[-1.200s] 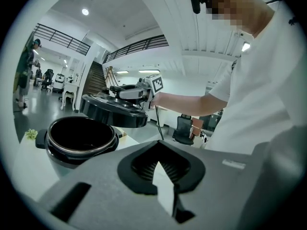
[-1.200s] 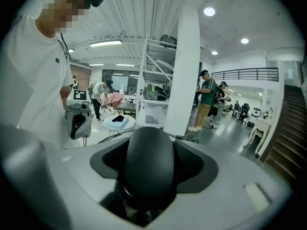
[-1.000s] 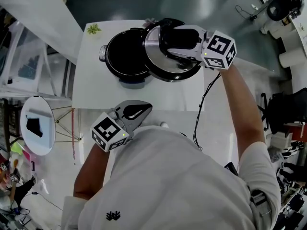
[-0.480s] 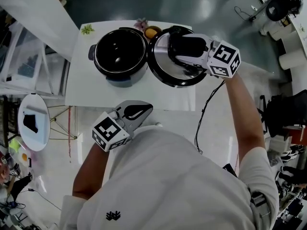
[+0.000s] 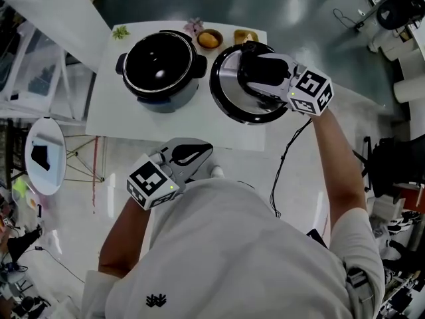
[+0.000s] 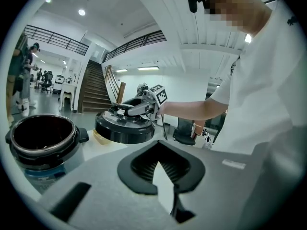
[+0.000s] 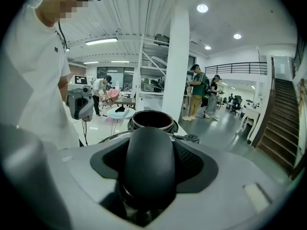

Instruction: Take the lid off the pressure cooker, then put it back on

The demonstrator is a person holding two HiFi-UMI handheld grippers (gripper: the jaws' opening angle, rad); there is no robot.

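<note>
The black pressure cooker pot [image 5: 159, 62] stands open on the left part of the white table [image 5: 119, 121]; it also shows in the left gripper view as the pot [image 6: 42, 140]. Its steel-and-black lid [image 5: 229, 95] hangs to the right of the pot. My right gripper [image 5: 255, 68] is shut on the lid's black handle [image 7: 146, 169]. I cannot tell whether the lid [image 6: 125, 128] touches the table. My left gripper [image 5: 207, 149] is held in front of the table's near edge, close to the body. Its fingertips meet and nothing is between them.
Two small bowls of food [image 5: 209, 40] [image 5: 244, 36] and a small flower [image 5: 194, 26] sit along the table's far edge behind the lid. A black cable [image 5: 282, 165] hangs off the right side. A round side table [image 5: 45, 155] stands to the left.
The right gripper has carried the lid rightward, from overlapping the pot's rim to fully beside it. The left gripper has stayed shut near the body.
</note>
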